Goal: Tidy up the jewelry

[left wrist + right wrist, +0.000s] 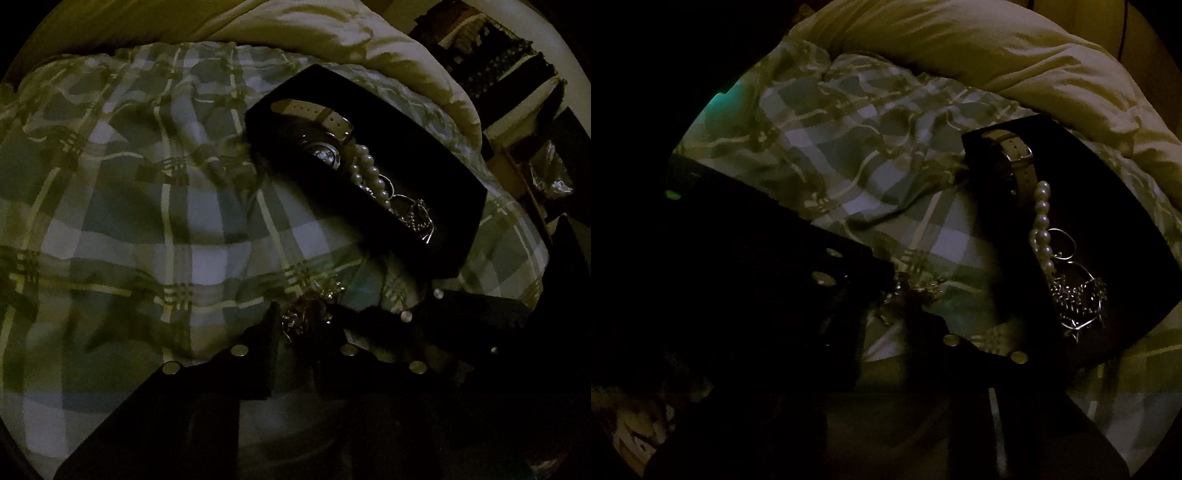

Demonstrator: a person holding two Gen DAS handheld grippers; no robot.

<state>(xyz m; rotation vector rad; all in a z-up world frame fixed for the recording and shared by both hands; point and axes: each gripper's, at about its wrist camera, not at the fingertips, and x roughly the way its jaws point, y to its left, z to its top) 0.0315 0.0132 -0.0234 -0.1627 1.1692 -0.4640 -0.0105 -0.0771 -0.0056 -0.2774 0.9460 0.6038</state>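
A small tangle of gold chain jewellery (310, 314) (912, 290) lies on the plaid sheet (110, 192). My left gripper (299, 325) is shut on it, the black fingers pinching the tangle at their tips. My right gripper (892, 314) comes in from the other side and is shut on the same tangle; the dark hides its pads. Just beyond stands a black jewellery box (424, 254) (1115, 192). Inside lie a watch (321, 149) with a pale strap (1015, 151), a pearl strand (369, 173) (1043, 225), rings (1065, 242) and silver chains (1078, 299).
The room is very dim. A cream duvet (332, 33) (997, 48) is bunched up behind the box. Cluttered shelves (495, 70) stand past the bed's far right edge. Rumpled plaid sheet spreads to the left of the box.
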